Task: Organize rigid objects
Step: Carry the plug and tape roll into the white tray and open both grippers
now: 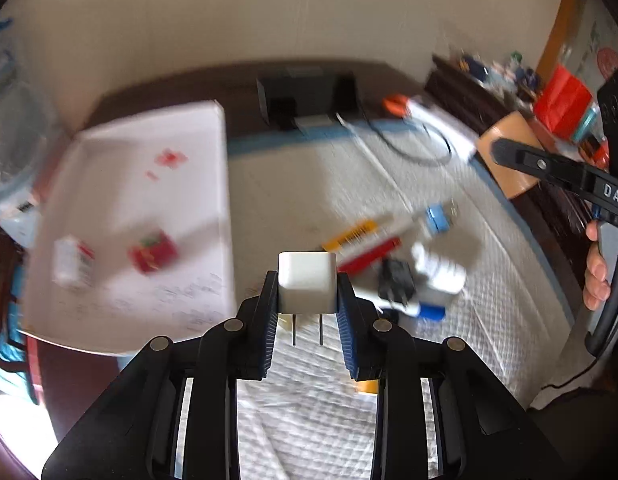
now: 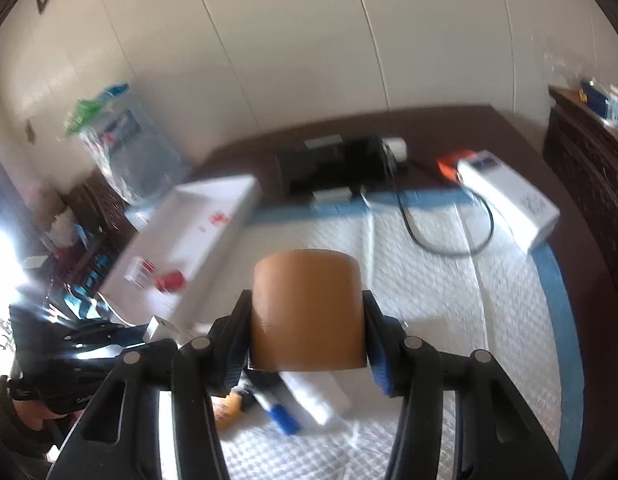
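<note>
My left gripper (image 1: 307, 292) is shut on a white plug adapter (image 1: 307, 282), its two metal prongs pointing back at the camera, held above the white quilted mat (image 1: 489, 280). My right gripper (image 2: 307, 320) is shut on a brown cylinder (image 2: 307, 312), which also shows at the right of the left wrist view (image 1: 509, 152). A white tray (image 1: 149, 200) lies to the left holding a red packet (image 1: 153, 256) and a small white-and-red box (image 1: 73, 266). A pile of small objects (image 1: 401, 264) lies on the mat just right of the left gripper.
A black box (image 2: 333, 168), a black cable (image 2: 449, 236), a long white box (image 2: 509, 200) and an orange item (image 2: 449, 164) lie at the far side. A clear plastic bag (image 2: 125, 152) stands at the far left. A dark cabinet (image 2: 589, 152) is on the right.
</note>
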The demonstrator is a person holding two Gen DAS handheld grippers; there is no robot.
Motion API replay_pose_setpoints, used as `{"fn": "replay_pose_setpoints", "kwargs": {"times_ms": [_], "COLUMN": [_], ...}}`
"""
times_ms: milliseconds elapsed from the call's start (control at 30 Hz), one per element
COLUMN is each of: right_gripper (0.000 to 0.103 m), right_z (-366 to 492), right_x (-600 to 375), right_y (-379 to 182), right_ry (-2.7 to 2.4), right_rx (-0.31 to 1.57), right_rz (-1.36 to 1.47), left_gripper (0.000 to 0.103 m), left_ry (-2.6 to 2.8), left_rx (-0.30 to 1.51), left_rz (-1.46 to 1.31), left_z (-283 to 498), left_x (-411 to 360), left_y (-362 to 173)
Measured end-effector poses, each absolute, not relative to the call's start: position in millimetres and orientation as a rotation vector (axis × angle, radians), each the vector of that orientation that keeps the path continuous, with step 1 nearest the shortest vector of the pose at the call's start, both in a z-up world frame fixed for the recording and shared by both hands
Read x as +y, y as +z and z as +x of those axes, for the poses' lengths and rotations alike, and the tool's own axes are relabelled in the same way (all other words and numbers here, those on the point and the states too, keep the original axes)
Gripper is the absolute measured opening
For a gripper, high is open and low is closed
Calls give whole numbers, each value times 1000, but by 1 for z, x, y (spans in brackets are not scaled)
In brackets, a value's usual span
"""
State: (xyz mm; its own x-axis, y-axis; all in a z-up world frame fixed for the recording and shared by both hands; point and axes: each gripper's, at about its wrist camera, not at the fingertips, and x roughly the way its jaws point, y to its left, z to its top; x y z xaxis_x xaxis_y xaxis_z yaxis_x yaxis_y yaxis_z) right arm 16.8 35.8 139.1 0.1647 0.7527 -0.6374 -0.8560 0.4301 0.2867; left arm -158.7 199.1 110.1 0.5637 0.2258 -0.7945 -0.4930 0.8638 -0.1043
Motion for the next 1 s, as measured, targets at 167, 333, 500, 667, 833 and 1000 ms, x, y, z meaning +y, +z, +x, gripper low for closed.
{"fn": "replay_pose_setpoints", "kwargs": {"times_ms": [167,333,500,667,833,1000], "right_gripper": [51,51,51,51,51,51], "right_z": [6,-8,-33,-57,-74,-77], "right_x": [41,55,73,106,145,183], "right_y": [200,267,316,314,278,226], "right_ry": [1222,1295,1358,1410,1430,1398], "right_rx": [674,513,401,415,527,671], "right_rz": [-82,-6,36,31,-8,-111], "left_gripper": [26,26,26,26,26,26], "left_ry": [588,746,795,799,773,738], "left_rx": [691,524,447,461,546,685], "left_rz": [-300,-206,-181,-217,-262,-377], "left_z": [-202,-245,-274,-284,-273,-253], "left_x": [239,266,277,284,293,321], "left_y": [205,298,335,321,280,208]}}
